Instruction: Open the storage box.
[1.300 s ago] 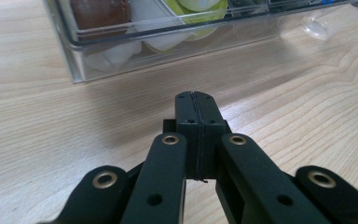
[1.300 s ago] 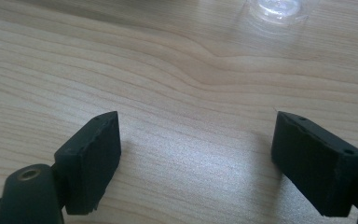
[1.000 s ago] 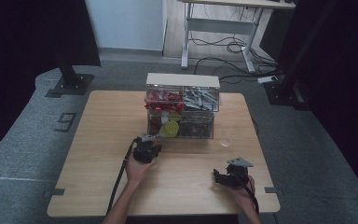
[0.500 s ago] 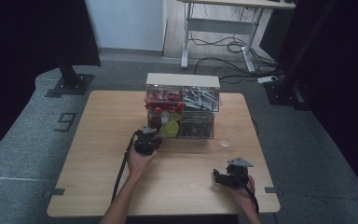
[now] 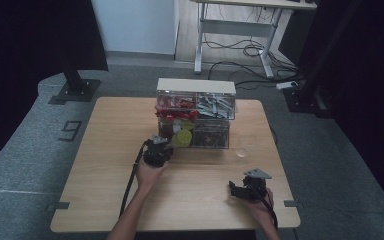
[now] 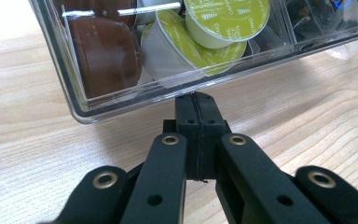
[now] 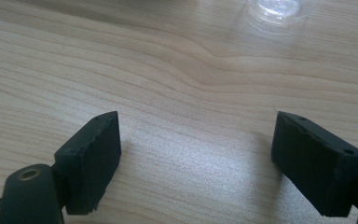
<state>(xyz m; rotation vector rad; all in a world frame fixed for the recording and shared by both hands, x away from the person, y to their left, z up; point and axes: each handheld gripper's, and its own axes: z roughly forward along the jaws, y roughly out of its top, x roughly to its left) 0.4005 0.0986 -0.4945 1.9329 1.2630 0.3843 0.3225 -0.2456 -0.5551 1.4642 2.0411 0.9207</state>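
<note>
A clear plastic drawer organiser (image 5: 195,112) stands at the middle back of the wooden table (image 5: 105,165). Its lower left drawer (image 6: 121,93) holds green-lidded capsules (image 6: 223,18) and a brown capsule (image 6: 105,56). My left gripper (image 5: 157,150) (image 6: 196,100) is shut, with its tips against the bottom front edge of that drawer and nothing visible between the jaws. My right gripper (image 5: 240,190) (image 7: 196,135) rests open just above the bare table near the front right. A small clear plastic cup (image 7: 275,9) lies ahead of it.
The upper drawers hold red items (image 5: 175,107) and grey metal parts (image 5: 215,106). The clear cup (image 5: 240,152) sits right of the organiser. Bare wood lies left of the organiser. A white desk frame (image 5: 235,30) stands on the floor behind.
My left gripper has moved forward, closer to the organiser's lower left drawer. The right gripper has stayed in place.
</note>
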